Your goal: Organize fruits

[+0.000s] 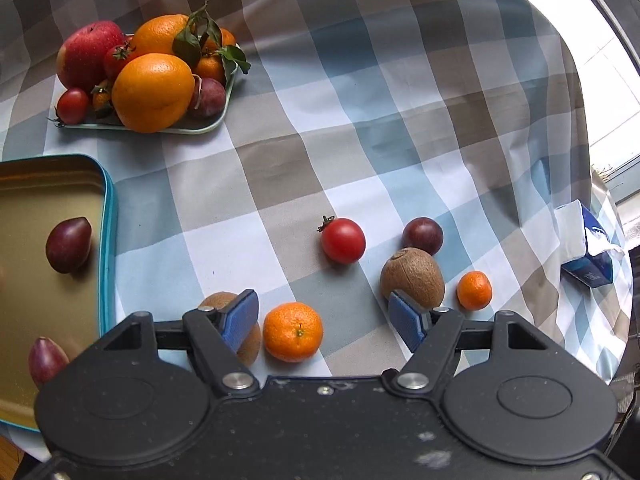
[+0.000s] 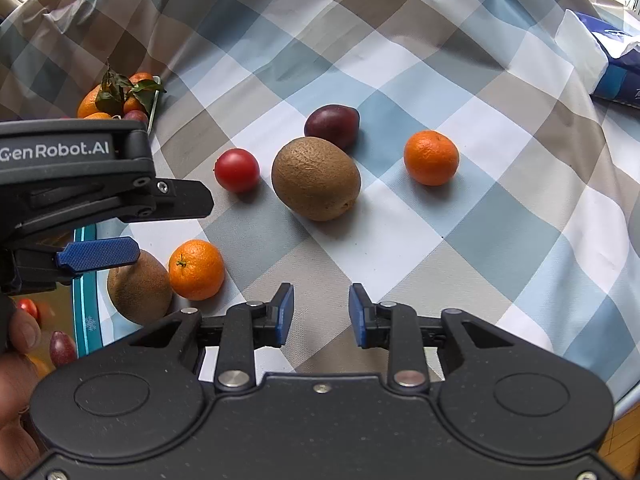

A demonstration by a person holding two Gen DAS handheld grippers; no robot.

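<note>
Held the left claw [image 1: 324,312] released and wide above the checked cloth [image 1: 360,120], framing a mandarin [image 1: 293,332] without touching it. Saw a kiwi [image 1: 222,300] touching that mandarin on its left, partly hidden behind one blue pad. Found a tomato [image 1: 343,240], a plum [image 1: 422,235], a second kiwi [image 1: 412,276] and a smaller mandarin [image 1: 474,290] loose farther right. Noted a dark plum [image 1: 68,245] inside the gold tin [image 1: 60,176] at left, and a piled fruit tray [image 1: 160,130] beyond. Held the right claw [image 2: 321,312] narrowly parted, grasping nothing.
</note>
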